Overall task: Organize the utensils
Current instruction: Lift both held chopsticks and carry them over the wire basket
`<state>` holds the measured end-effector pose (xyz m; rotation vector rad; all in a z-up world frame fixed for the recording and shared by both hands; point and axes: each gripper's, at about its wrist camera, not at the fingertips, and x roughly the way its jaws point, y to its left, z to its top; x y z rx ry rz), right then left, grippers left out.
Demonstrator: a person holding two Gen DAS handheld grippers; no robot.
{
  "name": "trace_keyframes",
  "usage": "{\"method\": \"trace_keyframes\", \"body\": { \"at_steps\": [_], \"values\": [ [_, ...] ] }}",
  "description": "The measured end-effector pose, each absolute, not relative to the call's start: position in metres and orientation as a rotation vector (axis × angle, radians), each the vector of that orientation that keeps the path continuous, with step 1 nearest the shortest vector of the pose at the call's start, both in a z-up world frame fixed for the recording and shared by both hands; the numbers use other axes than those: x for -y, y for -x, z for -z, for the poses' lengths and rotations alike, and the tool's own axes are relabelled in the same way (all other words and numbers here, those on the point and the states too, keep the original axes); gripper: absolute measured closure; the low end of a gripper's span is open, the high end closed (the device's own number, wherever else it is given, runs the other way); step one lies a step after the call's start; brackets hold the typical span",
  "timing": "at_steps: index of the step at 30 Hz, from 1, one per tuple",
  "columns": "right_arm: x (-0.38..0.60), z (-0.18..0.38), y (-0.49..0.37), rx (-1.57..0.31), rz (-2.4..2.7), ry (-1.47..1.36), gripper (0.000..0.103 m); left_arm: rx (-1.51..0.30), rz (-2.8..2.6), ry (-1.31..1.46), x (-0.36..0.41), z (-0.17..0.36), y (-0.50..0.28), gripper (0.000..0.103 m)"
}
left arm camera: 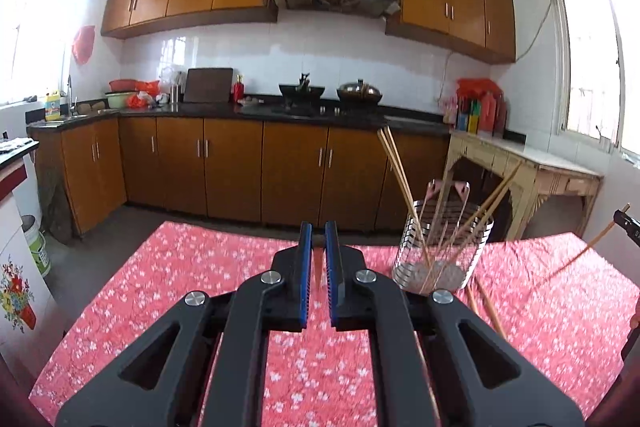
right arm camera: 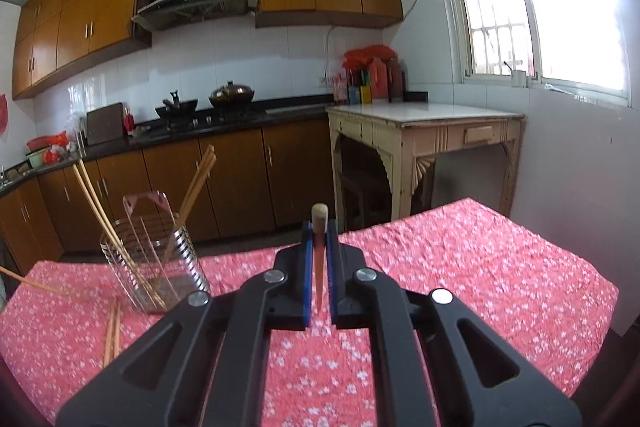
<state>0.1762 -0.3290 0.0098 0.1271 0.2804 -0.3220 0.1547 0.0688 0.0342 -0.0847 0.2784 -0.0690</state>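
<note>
Each hand-held gripper is clenched on one chopstick. Right hand-held gripper (right arm camera: 319, 231): jaws pinch a chopstick (right arm camera: 319, 259), blunt end poking up past the fingertips, thin end running back down between the blue pads (right arm camera: 306, 267). Left hand-held gripper (left arm camera: 319, 235): jaws closed on a chopstick (left arm camera: 318, 267), blurred, seen in the slot between the pads; its end sits dark between the fingertips

Both grippers point slightly below level, out over the counter (right arm camera: 460, 287) with its red floral cloth, raised off the surface. In the left view the right gripper's tip shows at the right edge, its chopstick slanting down-left. In the right view a chopstick at the left edge slants the same way, presumably the left one

Wire utensil holder (left arm camera: 442, 247) stands upright on the cloth, between the two grippers and ahead of them, apart from both. Several chopsticks (right arm camera: 104, 211) lean in it. Two loose chopsticks (right arm camera: 112, 331) lie flat on the cloth just in front of the holder
</note>
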Motion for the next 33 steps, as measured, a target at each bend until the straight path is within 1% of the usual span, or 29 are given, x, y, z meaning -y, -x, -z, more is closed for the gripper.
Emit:
{"method": "trace_keyframes", "body": {
  "at_steps": [16, 24, 33],
  "values": [
    [0.31, -0.053, -0.179, -0.197, 0.223, -0.136, 0.096, -0.171, 0.079, 0.073, -0.056, -0.068, -0.152, 0.096],
    [0.299, -0.069, -0.174, -0.189, 0.129, -0.179, 0.096, -0.165, 0.113, 0.09, -0.05, -0.078, -0.153, 0.096],
    [0.285, -0.098, -0.179, -0.161, 0.03, -0.219, 0.096, -0.151, 0.186, 0.149, -0.045, -0.113, -0.159, 0.096]
  ]
}}
